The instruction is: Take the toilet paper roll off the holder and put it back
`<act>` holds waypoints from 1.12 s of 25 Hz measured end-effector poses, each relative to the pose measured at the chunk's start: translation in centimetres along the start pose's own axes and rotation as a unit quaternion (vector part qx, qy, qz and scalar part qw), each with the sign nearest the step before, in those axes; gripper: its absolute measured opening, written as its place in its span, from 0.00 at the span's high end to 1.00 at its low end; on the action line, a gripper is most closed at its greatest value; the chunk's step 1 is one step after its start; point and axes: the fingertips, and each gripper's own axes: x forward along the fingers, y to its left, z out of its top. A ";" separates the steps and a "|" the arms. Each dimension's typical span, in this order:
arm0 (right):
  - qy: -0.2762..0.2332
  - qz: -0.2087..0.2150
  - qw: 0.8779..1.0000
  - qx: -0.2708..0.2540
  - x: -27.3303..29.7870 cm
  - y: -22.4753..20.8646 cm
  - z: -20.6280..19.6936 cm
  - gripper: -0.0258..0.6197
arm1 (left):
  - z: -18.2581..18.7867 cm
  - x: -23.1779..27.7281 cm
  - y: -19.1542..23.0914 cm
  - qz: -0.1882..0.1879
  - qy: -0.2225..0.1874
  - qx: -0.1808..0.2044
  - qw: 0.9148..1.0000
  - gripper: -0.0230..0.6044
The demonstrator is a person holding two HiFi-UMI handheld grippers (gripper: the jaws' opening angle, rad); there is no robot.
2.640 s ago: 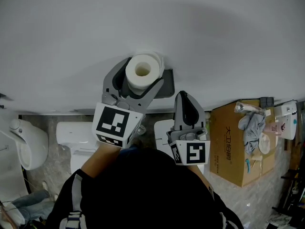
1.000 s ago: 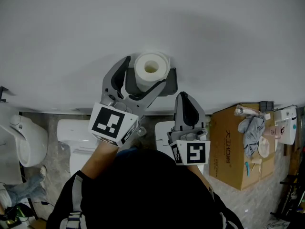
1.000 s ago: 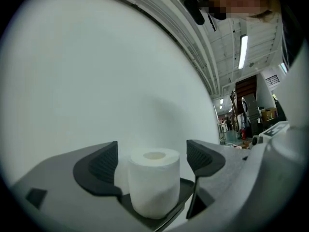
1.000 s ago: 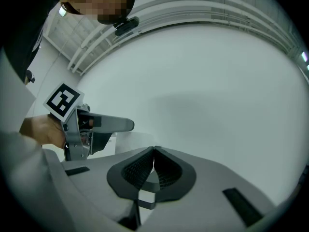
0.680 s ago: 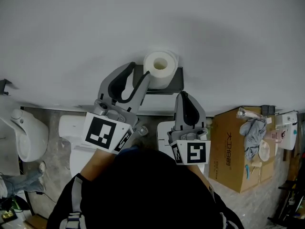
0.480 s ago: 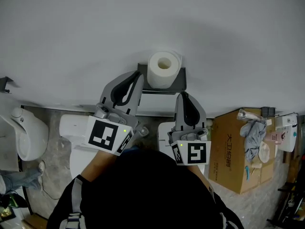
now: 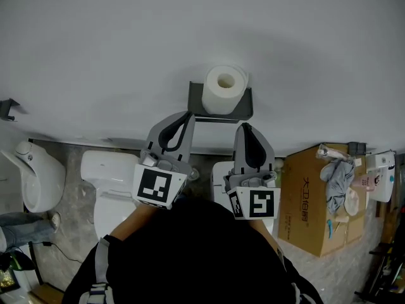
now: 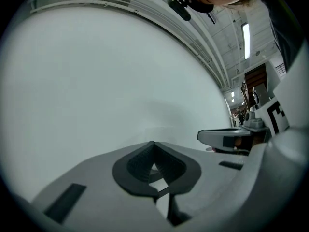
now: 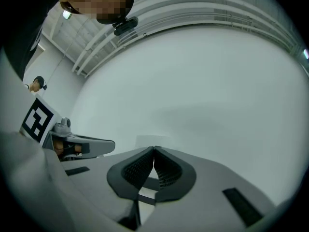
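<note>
In the head view a white toilet paper roll (image 7: 224,87) stands on end on the grey holder shelf (image 7: 197,100) fixed to the white wall. My left gripper (image 7: 188,114) sits just below and left of the holder, apart from the roll. Its jaws have just been closing and now meet with nothing between them, as the left gripper view (image 8: 153,143) also shows. My right gripper (image 7: 245,126) hangs below the holder's right end, shut and empty, with its tips together in the right gripper view (image 9: 153,149). Both point at the bare wall.
Below the grippers stand a white toilet (image 7: 104,182) and a second one (image 7: 221,176). A white urinal (image 7: 38,182) is at the far left. A cardboard box (image 7: 313,201) with cloth and small items on it stands at the right.
My left gripper let go of the roll, leaving it on the holder, drew back down and to the right, and closed its jaws. The right gripper has hardly moved.
</note>
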 end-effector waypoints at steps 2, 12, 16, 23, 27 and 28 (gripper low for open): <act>0.001 -0.001 1.000 -0.002 -0.1 0.2 -0.1 0.92 | -0.8 -0.3 -0.1 0.005 0.010 -0.007 1.000 0.95; 0.023 -0.001 1.000 -0.005 -1.0 0.8 -1.2 0.92 | -1.3 -1.1 -1.3 -0.008 0.008 -0.020 1.000 0.95; 0.027 -0.005 1.000 -0.004 -1.3 0.8 -1.4 0.93 | -1.2 -1.4 -1.5 -0.009 0.006 -0.022 1.000 0.95; 0.023 -0.005 1.000 -0.005 -1.4 0.7 -1.1 0.92 | -1.3 -1.4 -1.7 -0.013 0.009 -0.030 0.999 0.95; 0.023 -0.004 1.000 -0.004 -1.5 0.7 -1.2 0.92 | -1.3 -1.4 -1.9 -0.015 0.009 -0.030 0.999 0.95; 0.023 -0.004 1.000 -0.004 -1.6 0.7 -1.2 0.92 | -1.2 -1.4 -1.9 -0.015 0.009 -0.030 0.999 0.95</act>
